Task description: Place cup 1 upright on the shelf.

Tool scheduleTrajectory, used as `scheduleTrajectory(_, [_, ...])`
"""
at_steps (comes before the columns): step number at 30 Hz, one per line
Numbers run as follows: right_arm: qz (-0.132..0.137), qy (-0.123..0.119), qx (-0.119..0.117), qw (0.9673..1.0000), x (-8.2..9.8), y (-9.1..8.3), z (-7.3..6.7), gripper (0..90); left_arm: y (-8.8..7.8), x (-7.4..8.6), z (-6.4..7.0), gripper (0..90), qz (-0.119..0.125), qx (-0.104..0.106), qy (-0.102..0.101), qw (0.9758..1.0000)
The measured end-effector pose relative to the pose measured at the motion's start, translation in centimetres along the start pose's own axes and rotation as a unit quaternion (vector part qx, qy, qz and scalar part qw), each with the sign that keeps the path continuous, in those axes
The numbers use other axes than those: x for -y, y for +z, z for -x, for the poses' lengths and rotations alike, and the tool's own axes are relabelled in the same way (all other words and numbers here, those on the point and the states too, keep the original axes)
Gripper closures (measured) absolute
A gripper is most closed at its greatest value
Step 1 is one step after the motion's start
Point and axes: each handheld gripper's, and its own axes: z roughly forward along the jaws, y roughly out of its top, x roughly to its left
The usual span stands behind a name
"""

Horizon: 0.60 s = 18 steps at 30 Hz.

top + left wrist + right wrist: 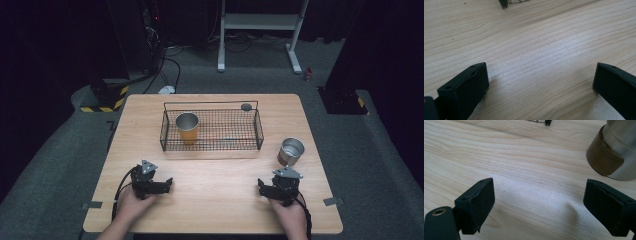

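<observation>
The wide wooden table (215,200) is light tan with thin wavy lines running across it. The black wire basket (211,145) has a grid of tiny squares. Inside it, the shiny silver metal cup with an orange band (187,127) is grey on top and orange below. The shiny silver metal cup with a brown band (290,151) is grey with brown low down. The left gripper (150,184) and the right gripper (280,190) are black, each with a grey top plate. The floor (45,165) is dark grey.

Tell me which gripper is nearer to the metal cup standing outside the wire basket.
Right. The right gripper sits just below the metal cup, which stands close ahead of it. The left gripper rests far across the table, near its left side.
</observation>
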Motion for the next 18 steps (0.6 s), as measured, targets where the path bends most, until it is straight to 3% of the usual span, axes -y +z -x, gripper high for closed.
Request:
scheduleTrajectory(7, [0.010,0.008,0.012,0.9998,0.1,-1.0,0.7,10.7,0.0,0.0,-0.1,0.2,-0.001,-0.007,-0.002,1.0000])
scheduleTrajectory(10, [0.010,-0.002,0.025,0.9996,0.0,-1.2,0.9,10.8,0.0,0.0,-0.1,0.2,-0.001,-0.007,-0.003,1.0000])
scheduleTrajectory(18, [0.022,-0.006,0.013,0.9996,0.1,-1.4,1.9,10.4,0.0,0.0,-0.1,0.3,-0.001,-0.007,-0.003,1.0000])
